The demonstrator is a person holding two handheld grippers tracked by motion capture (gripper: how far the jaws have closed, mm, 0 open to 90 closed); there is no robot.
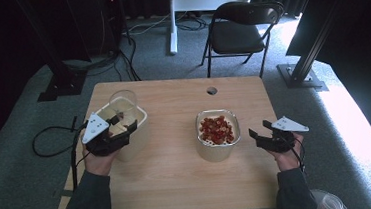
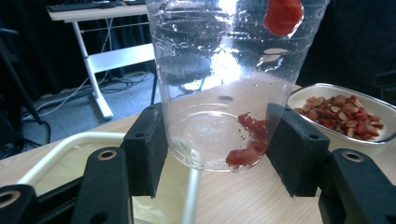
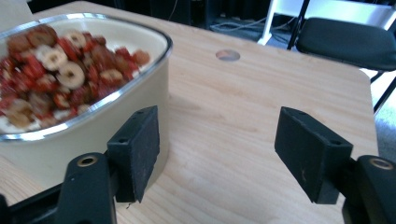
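High view first: my left gripper (image 1: 120, 129) hangs over the empty cream tub (image 1: 139, 119) at the left part of the wooden table (image 1: 175, 185), and it pinches a clear plastic cup (image 1: 123, 103) that stands upright above that tub's rim. To the right of the tub, near the table's middle, sits the second cream tub (image 1: 218, 149), heaped with red and pale dried fruit slices (image 1: 218, 129). My right gripper (image 1: 262, 133) hovers just right of that filled tub, its jaws spread with nothing between them. A round cable hole (image 1: 212, 90) lies beyond the filled tub, and a black folding chair (image 1: 242, 30) stands on the carpet past the table's far edge.

Left gripper view: my two black pads press on either side of the cup (image 2: 219, 93) near its base. A few wet red pieces (image 2: 247, 144) cling to the bottom inside, and one more red piece (image 2: 282, 15) sticks high on the wall. Below the cup is the empty tub's pale rim (image 2: 70, 144); the filled tub (image 2: 345, 112) sits off to the right, apart from the cup.

Right gripper view: my jaws stand wide apart over bare wood (image 3: 224, 140). The left pad (image 3: 135, 149) looks to be just beside the filled tub's wall (image 3: 93, 135), though I cannot tell whether it touches. The fruit slices (image 3: 56, 74) look blurred here.
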